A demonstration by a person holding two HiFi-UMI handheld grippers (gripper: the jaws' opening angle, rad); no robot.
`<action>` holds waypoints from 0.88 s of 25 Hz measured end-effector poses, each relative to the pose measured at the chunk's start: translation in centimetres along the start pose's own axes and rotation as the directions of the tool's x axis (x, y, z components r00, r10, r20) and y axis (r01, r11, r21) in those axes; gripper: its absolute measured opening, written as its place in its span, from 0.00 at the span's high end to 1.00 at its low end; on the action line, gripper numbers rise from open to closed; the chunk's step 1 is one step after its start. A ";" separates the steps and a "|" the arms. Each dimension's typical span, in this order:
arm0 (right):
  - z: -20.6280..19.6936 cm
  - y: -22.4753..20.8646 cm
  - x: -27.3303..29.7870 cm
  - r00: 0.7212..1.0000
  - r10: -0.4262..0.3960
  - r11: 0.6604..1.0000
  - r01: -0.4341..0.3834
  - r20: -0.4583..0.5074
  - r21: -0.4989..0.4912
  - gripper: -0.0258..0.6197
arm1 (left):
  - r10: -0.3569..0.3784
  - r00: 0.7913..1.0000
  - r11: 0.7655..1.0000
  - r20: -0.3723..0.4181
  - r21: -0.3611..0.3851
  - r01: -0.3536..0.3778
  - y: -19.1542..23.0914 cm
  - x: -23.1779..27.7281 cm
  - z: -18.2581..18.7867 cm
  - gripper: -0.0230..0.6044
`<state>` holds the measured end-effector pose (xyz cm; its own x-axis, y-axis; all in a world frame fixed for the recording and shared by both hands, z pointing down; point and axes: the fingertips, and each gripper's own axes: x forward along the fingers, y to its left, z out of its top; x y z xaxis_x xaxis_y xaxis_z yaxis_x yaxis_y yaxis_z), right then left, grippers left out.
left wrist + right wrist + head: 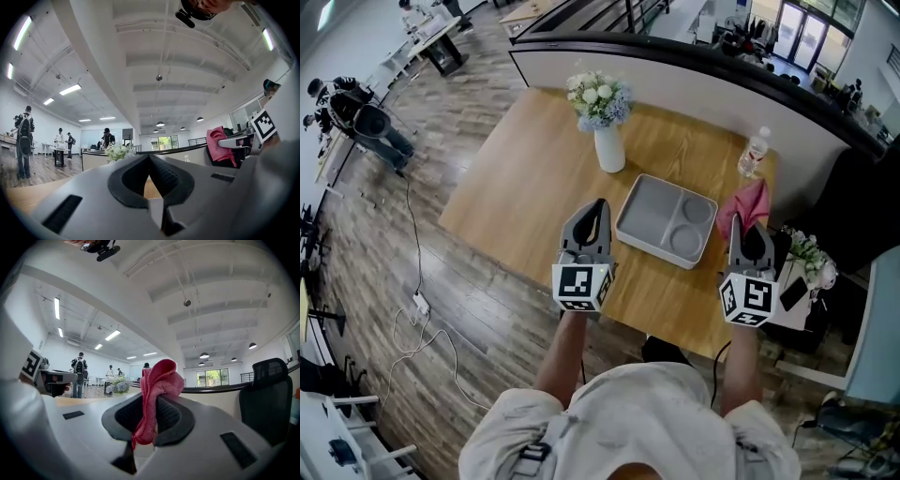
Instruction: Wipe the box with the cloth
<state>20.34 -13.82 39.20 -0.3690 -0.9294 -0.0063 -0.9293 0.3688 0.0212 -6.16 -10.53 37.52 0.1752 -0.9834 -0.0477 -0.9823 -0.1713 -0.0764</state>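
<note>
Bare tabletop [520, 187] at centre-left of the frame lies open. Crowding the grey box [652, 214]: a vase of flowers [608, 146] just above-left, a bottle [755, 152] at upper right, and the right gripper [741, 225] with its cloth [746, 201] alongside.

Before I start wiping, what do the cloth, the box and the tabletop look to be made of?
The pink cloth looks like soft napped fabric, likely microfibre: it bunches fuzzily in the right tool. The box seems moulded plastic, matte grey, with rounded compartments. The table is light wood or wood-look laminate, faintly grained; I cannot tell which.
</note>
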 end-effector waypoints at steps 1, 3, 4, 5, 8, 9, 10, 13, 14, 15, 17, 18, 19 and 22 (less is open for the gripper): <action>-0.2 -0.4 0.4 1.000 -0.002 1.000 0.002 -0.003 0.004 0.85 | -0.003 1.000 1.000 -0.001 0.001 0.003 -0.1 0.7 0.0 0.94; -0.6 -1.3 1.3 1.000 -0.005 1.000 0.005 -0.011 0.014 0.85 | -0.008 1.000 1.000 -0.003 0.004 0.008 -0.4 2.2 -0.1 0.94; -0.8 -1.8 1.8 1.000 -0.006 1.000 0.006 -0.016 0.019 0.85 | -0.011 1.000 1.000 -0.005 0.006 0.011 -0.5 2.9 -0.1 0.94; -1.0 -2.2 2.3 1.000 -0.008 1.000 0.008 -0.019 0.023 0.85 | -0.014 1.000 1.000 -0.006 0.008 0.014 -0.6 3.7 -0.2 0.94; -1.3 -3.2 3.7 1.000 -0.012 0.999 0.013 -0.025 0.032 0.85 | -0.017 1.000 1.000 -0.007 0.006 0.017 -0.9 5.9 -0.4 0.94; -1.4 -3.6 4.1 1.000 -0.014 0.999 0.015 -0.025 0.034 0.85 | -0.019 1.000 1.000 -0.008 0.005 0.019 -1.1 6.6 -0.4 0.94; -1.4 -4.0 4.4 1.000 -0.018 0.999 0.018 -0.025 0.036 0.85 | -0.023 1.000 1.000 -0.007 0.006 0.023 -1.3 7.3 -0.5 0.94; -1.7 -5.5 5.3 1.000 -0.020 0.999 0.021 -0.022 0.044 0.85 | -0.043 0.999 0.999 -0.003 0.008 0.043 -2.4 9.5 -0.6 0.94; -1.8 -5.9 5.6 1.000 -0.013 0.999 0.014 -0.020 0.047 0.85 | -0.050 0.999 0.999 -0.003 0.009 0.050 -2.7 10.1 -0.6 0.94; -1.9 -6.2 5.9 1.000 -0.004 0.999 0.005 -0.020 0.051 0.85 | -0.056 0.998 0.998 -0.005 0.010 0.056 -3.0 10.7 -0.8 0.94; -2.1 -6.7 6.3 1.000 0.010 0.998 -0.009 -0.020 0.054 0.86 | -0.067 0.998 0.998 -0.011 0.007 0.067 -3.5 11.7 -1.1 0.94; -2.1 -6.9 6.5 1.000 0.014 0.998 -0.013 -0.019 0.053 0.86 | -0.072 0.997 0.997 -0.013 0.002 0.072 -3.8 12.0 -1.2 0.94; -2.1 -7.1 6.6 1.000 0.017 0.999 -0.016 -0.017 0.052 0.86 | -0.077 0.997 0.997 -0.014 -0.005 0.076 -4.0 12.4 -1.3 0.94; -2.1 -7.2 6.8 1.000 0.015 0.999 -0.015 -0.010 0.042 0.86 | -0.097 0.995 0.995 -0.019 -0.017 0.097 -4.6 13.1 -1.8 0.94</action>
<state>24.53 -22.84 41.08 -0.3830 -0.9237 0.0042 -0.9236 0.3828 -0.0203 0.52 -22.72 39.06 0.2684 -0.9631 -0.0214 -0.9617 -0.2666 -0.0633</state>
